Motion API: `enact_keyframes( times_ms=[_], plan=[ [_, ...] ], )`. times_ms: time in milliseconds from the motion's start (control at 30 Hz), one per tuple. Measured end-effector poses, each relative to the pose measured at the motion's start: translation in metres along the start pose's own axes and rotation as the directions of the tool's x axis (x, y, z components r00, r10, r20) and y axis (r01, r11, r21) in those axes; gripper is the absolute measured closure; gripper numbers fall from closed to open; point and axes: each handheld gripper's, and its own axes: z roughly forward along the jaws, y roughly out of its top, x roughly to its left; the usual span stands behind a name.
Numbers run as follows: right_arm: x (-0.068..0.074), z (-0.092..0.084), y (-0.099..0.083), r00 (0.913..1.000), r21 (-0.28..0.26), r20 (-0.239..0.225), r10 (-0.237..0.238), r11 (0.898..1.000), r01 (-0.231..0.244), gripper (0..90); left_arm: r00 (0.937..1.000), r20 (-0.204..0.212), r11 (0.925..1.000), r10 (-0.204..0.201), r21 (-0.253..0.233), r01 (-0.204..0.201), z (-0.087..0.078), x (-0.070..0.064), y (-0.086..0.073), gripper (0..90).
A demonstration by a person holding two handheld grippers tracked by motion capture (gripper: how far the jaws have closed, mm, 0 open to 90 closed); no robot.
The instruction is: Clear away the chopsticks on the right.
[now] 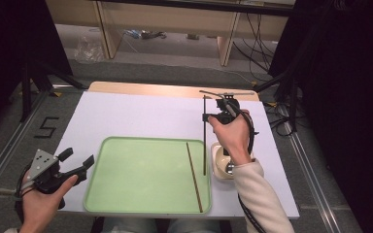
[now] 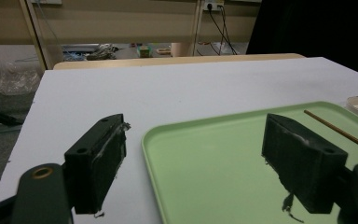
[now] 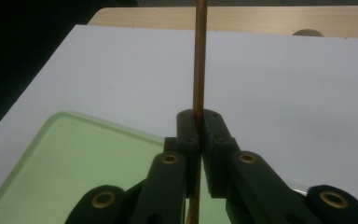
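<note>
Right gripper [image 3: 199,122] clamps brown chopstick [image 3: 198,56], held above right edge of green tray [image 1: 102,194]. Second chopstick [image 1: 194,176] lies inside tray. Left gripper [image 1: 79,159] spread wide, empty, just left of tray.

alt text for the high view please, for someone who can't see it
The right gripper, held above the white table, is shut on a thin brown stick that hangs over the right edge of a light green tray. A second stick lies in the tray, and the left gripper rests open beside the tray's left edge.
</note>
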Motion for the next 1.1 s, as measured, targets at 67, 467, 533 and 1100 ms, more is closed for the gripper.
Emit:
enact_keyframes(
  times_ms=[67, 467, 533, 1100],
  plan=[
    [0.001, 0.001, 0.000, 1.0000, 0.003, 0.002, 0.000, 1.000, 0.000, 87.4, 1.0000, 0.000, 1.0000, 0.002, 0.001, -0.002, 0.000, 0.000, 0.000, 21.2],
    [0.000, 0.004, -0.002, 0.9989, 0.059, 0.034, -0.034, 0.998, 0.032, 87.3, 1.0000, -0.001, 1.0000, 0.001, 0.001, -0.001, 0.000, 0.000, 0.000, 21.2],
    [0.002, 0.005, -0.003, 0.9998, 0.070, 0.017, 0.013, 0.997, -0.014, 87.3, 1.0000, -0.001, 1.0000, 0.000, 0.001, 0.000, 0.000, 0.000, 0.000, 21.2],
    [0.001, 0.013, -0.007, 0.9992, 0.142, -0.005, 0.040, 0.989, -0.038, 87.3, 1.0000, -0.004, 1.0000, 0.005, 0.000, -0.005, 0.000, 0.000, 0.000, 21.3]
  ],
)
